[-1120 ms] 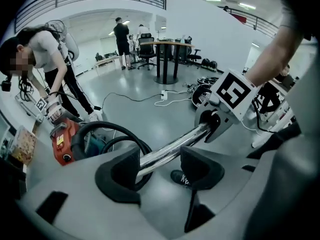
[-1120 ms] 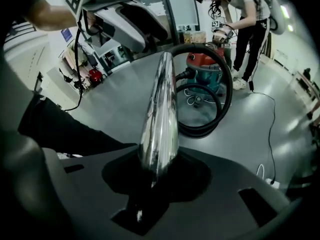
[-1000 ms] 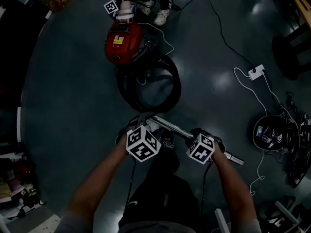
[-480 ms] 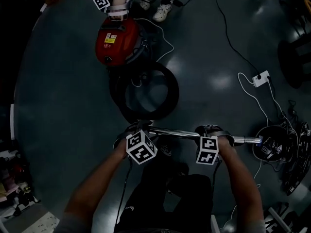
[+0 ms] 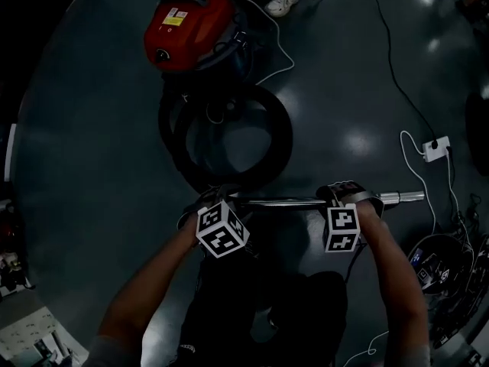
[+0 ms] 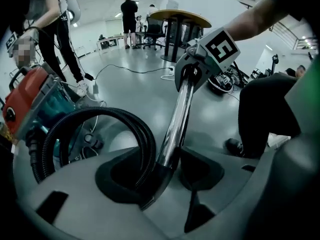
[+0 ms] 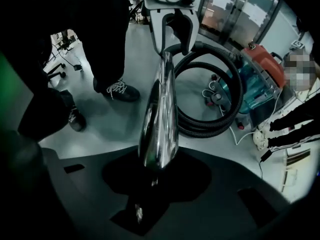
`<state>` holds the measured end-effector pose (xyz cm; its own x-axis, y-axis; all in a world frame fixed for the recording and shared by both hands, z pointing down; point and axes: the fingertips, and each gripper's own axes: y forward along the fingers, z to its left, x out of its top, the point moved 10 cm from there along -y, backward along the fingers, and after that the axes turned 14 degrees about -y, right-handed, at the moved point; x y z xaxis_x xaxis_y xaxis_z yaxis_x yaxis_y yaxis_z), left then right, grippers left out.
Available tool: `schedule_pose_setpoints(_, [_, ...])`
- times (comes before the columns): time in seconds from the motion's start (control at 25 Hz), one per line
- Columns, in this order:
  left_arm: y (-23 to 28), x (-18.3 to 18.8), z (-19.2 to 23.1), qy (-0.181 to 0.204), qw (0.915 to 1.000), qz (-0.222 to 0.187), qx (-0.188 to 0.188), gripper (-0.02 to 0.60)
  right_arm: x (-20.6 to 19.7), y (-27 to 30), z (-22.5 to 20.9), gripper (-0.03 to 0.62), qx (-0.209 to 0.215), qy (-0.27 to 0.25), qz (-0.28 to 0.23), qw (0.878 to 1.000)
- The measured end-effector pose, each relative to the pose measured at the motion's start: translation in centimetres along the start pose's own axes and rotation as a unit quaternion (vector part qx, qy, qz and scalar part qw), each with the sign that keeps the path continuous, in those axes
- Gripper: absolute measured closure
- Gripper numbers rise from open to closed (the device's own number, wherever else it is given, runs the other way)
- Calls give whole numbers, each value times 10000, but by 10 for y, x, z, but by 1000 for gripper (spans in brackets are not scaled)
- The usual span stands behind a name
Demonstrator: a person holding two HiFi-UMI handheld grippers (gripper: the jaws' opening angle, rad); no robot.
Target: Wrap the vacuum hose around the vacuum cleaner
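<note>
The red vacuum cleaner (image 5: 187, 25) stands on the floor at the top of the head view. Its black ribbed hose (image 5: 283, 140) lies in a loop below it. The hose ends at a chrome wand (image 5: 279, 202), held level between both grippers. My left gripper (image 5: 221, 201) is shut on the dark cuff (image 6: 157, 174) where hose (image 6: 135, 129) and wand (image 6: 177, 119) join. My right gripper (image 5: 348, 197) is shut on the wand (image 7: 160, 119) farther along. The right gripper view looks down the wand to the left gripper (image 7: 172, 21), the hose loop (image 7: 235, 104) and the cleaner (image 7: 260, 79).
Another person's shoes (image 5: 283, 2) stand beside the cleaner. A white power strip (image 5: 437, 148) with trailing cables lies on the floor at right, and a dark round device (image 5: 435, 258) below it. A round table (image 6: 180, 19) and standing people are farther off.
The wand has swung from a slant to level, and my right gripper has moved up and to the right with it. The cleaner now sits higher in the head view.
</note>
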<state>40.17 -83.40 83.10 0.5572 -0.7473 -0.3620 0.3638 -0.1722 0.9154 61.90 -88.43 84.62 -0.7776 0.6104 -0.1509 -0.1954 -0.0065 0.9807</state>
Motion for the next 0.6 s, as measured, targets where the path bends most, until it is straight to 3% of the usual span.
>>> schedule_pose_setpoints(0.2, [51, -14, 13, 19, 9991, -302, 295, 324, -23, 61, -6, 468, -301, -178, -77, 9994])
schedule_pose_setpoints(0.4, [90, -23, 31, -413, 9971, -591, 259, 324, -43, 109, -10, 471, -522, -113, -204, 9984])
schedule_pose_setpoints(0.6, [127, -31, 48, -346, 9978, -365, 438, 325, -51, 151, -17, 471, -514, -52, -267, 9983])
